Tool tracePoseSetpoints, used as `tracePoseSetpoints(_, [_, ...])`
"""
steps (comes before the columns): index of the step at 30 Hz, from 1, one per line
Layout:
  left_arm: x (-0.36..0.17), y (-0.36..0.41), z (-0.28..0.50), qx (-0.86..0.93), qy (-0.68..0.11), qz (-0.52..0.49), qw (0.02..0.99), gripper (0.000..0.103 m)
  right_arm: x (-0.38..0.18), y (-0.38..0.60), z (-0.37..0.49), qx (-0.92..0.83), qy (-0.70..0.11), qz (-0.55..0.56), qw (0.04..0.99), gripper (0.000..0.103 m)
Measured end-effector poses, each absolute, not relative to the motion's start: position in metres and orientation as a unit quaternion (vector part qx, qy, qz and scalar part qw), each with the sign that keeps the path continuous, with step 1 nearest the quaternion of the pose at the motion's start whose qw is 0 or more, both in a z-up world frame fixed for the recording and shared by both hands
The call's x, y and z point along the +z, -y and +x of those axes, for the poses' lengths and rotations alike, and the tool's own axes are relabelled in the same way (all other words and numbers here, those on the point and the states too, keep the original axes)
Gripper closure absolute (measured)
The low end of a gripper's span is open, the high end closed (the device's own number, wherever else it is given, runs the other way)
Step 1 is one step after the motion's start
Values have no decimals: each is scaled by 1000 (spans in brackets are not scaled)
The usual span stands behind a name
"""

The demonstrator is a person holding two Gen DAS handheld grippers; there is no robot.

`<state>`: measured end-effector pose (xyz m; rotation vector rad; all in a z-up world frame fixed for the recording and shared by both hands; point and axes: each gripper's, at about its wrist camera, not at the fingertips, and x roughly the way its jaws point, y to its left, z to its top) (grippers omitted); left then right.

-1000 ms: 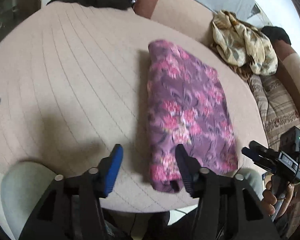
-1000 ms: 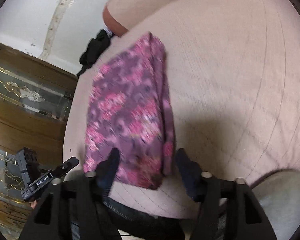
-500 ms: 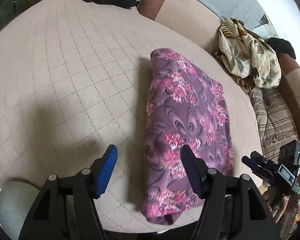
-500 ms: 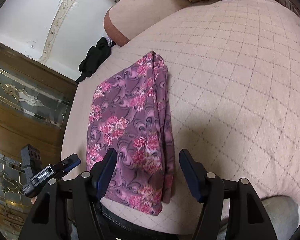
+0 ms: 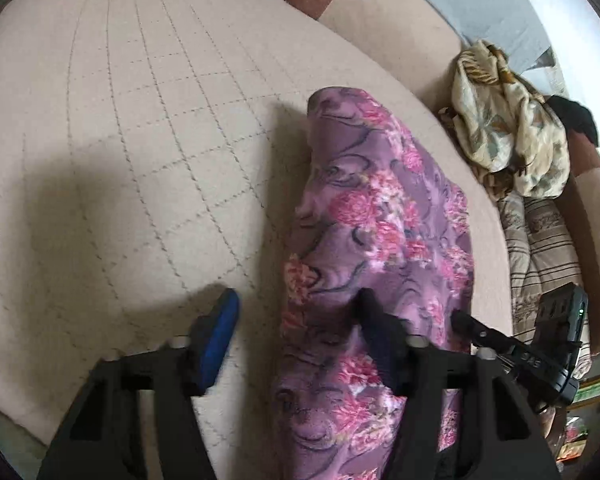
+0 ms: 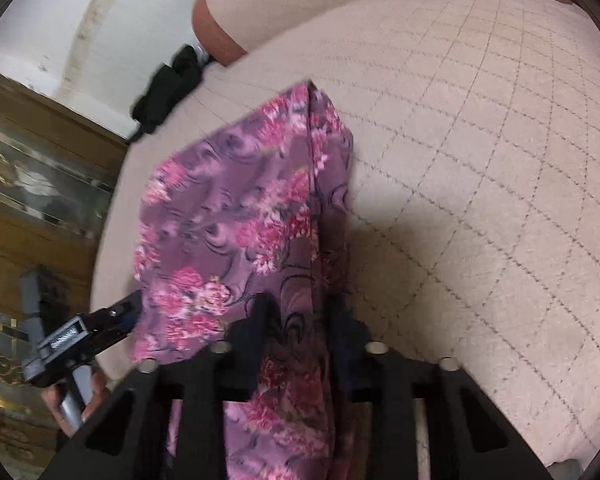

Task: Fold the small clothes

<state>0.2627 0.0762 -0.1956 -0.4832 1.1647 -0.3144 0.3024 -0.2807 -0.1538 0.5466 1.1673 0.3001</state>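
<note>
A purple cloth with pink flowers (image 5: 380, 220) lies folded into a long strip on the beige quilted surface (image 5: 120, 140). My left gripper (image 5: 298, 320) straddles the strip's left edge near its near end. Its jaws are closing; the right finger rests on the fabric and the blue left pad (image 5: 220, 336) stands clear of it. In the right wrist view the same cloth (image 6: 228, 208) runs between my right gripper's (image 6: 300, 316) fingers, which are closing and pinch the layered right edge. Each view shows the other gripper beside the cloth.
A black garment (image 6: 168, 84) lies at the far end of the quilted surface (image 6: 480, 180). A crumpled cream floral cloth (image 5: 508, 120) and striped cushions (image 5: 548, 248) sit on the sofa to the right. A wooden cabinet with glass doors (image 6: 28, 184) stands to the left.
Both grippers have come forward and down over the cloth's near end. Both pairs of jaws have narrowed, and the right one now pinches the cloth's right edge.
</note>
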Motion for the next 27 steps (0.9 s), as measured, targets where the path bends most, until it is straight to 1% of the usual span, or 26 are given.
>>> tracePoseSetpoints(1, [-194,-75,261,-160,-545,-234,789,75,-153,280,302,134,-540,251,792,91])
tracePoseSetpoints(2, [-186,-75,257,-155,-544,-237,790,77,-147,280,299,133,-534,253,795,95])
tracePoseSetpoints(3, [-181,-73,255,-153,-542,-233,793,81,-140,282,295,134,-528,255,799,95])
tracePoseSetpoints(4, [-175,-71,254,-148,-542,-219,797,84,-135,284,292,136,-521,261,801,95])
tracePoseSetpoints(6, [-174,-66,254,-143,-544,-193,804,85,-134,293,287,139,-511,284,799,95])
tracePoseSetpoints(7, [-179,-65,255,-143,-546,-187,804,85,-143,294,290,140,-520,291,791,95])
tracePoseSetpoints(9, [-183,-69,256,-139,-552,-200,797,81,-167,296,297,138,-544,305,769,94])
tracePoseSetpoints(10, [-180,-71,254,-141,-553,-205,795,81,-169,296,298,141,-544,317,764,93])
tracePoseSetpoints(11, [-177,-72,253,-140,-553,-206,795,79,-167,300,297,143,-538,330,762,91])
tracePoseSetpoints(12, [-171,-72,250,-142,-551,-203,797,72,-163,302,296,143,-534,332,764,87])
tracePoseSetpoints(13, [-167,-71,249,-147,-550,-198,798,65,-157,305,295,144,-527,332,769,73])
tracePoseSetpoints(14, [-163,-71,249,-149,-546,-190,802,51,-148,308,294,147,-514,335,776,51])
tracePoseSetpoints(15, [-158,-71,252,-145,-541,-178,809,40,-143,311,295,152,-507,339,778,41])
tracePoseSetpoints(16, [-154,-71,257,-136,-536,-171,816,38,-136,313,298,159,-497,345,780,32])
tracePoseSetpoints(19, [-150,-78,283,-122,-532,-173,820,38,-125,310,317,163,-497,335,783,30])
tracePoseSetpoints(22, [-154,-83,319,-119,-542,-188,811,37,-125,306,346,157,-505,325,784,22])
tracePoseSetpoints(27, [-161,-81,373,-118,-570,-203,787,37,-141,301,404,163,-531,331,762,22])
